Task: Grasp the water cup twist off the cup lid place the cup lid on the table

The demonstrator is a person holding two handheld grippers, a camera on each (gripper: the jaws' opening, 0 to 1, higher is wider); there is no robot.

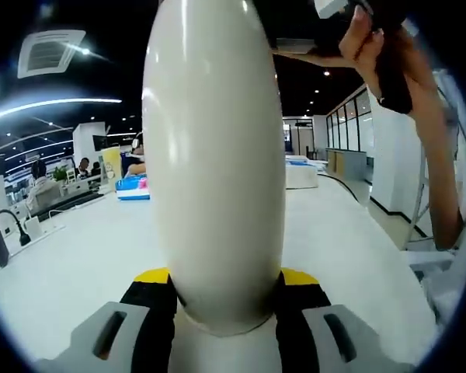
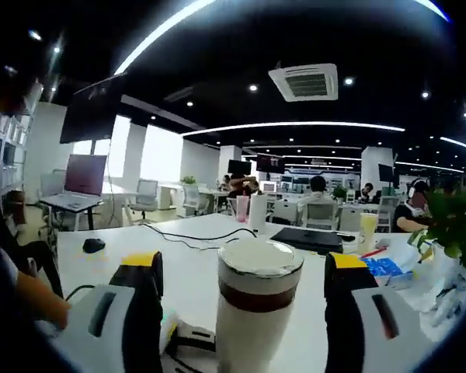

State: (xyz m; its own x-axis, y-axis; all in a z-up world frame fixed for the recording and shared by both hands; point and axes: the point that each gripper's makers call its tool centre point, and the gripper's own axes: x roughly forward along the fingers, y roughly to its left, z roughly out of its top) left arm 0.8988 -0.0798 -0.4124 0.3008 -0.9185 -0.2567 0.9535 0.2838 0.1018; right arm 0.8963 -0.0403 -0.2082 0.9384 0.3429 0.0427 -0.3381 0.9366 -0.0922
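Currently my left gripper (image 1: 225, 299) has its jaws clenched on the white cup (image 1: 213, 155), held above the counter (image 1: 78, 256). My right gripper (image 2: 245, 268) has its jaws released, one on each side of the lid (image 2: 260, 258), not touching.

Left gripper (image 1: 227, 299): jaws rise from the bottom centre of the left gripper view, yellow-tipped black pads pressed against both sides of the cup (image 1: 213, 155).

Right gripper (image 2: 241, 272): jaws spread wide at the bottom of the right gripper view, clear of the cup on either side.

Hand (image 1: 373, 43): upper right of the left gripper view, fingers curled round a dark handle; forearm runs down the right edge.
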